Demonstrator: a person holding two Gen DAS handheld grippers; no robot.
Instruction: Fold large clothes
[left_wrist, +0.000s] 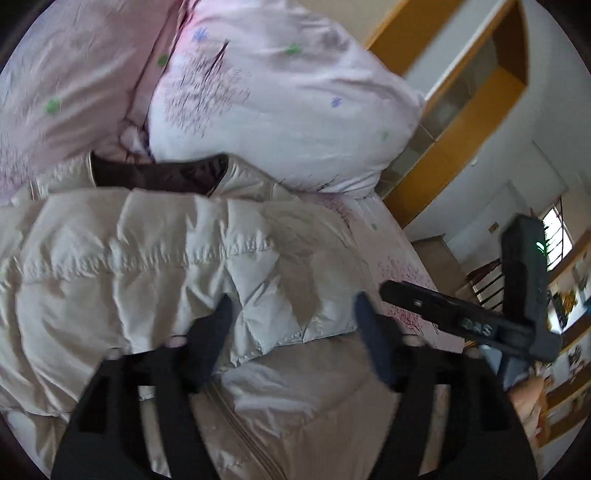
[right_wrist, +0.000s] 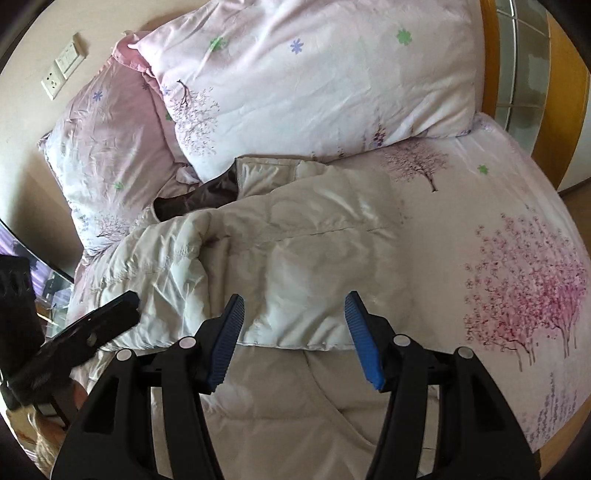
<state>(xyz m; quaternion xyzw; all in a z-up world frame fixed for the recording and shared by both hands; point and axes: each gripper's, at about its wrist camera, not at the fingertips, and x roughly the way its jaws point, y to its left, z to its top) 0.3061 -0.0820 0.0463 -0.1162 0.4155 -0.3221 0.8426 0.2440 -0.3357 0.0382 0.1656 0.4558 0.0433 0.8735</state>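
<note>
A cream quilted puffer jacket (left_wrist: 147, 258) lies on the bed, partly folded over itself, with its dark brown lining (left_wrist: 159, 173) showing at the collar. It also fills the middle of the right wrist view (right_wrist: 295, 251). My left gripper (left_wrist: 293, 306) is open and empty, just above the folded edge of the jacket. My right gripper (right_wrist: 293, 310) is open and empty, over the jacket's folded edge. The right gripper also shows as a black body at the right of the left wrist view (left_wrist: 480, 321). The left gripper shows at the left of the right wrist view (right_wrist: 74, 339).
Two floral pillows (right_wrist: 314, 81) (right_wrist: 110, 155) lie at the head of the bed. The pink floral sheet (right_wrist: 517, 277) extends to the right. A wooden headboard (left_wrist: 461, 122) and a wall with sockets (right_wrist: 62, 70) border the bed.
</note>
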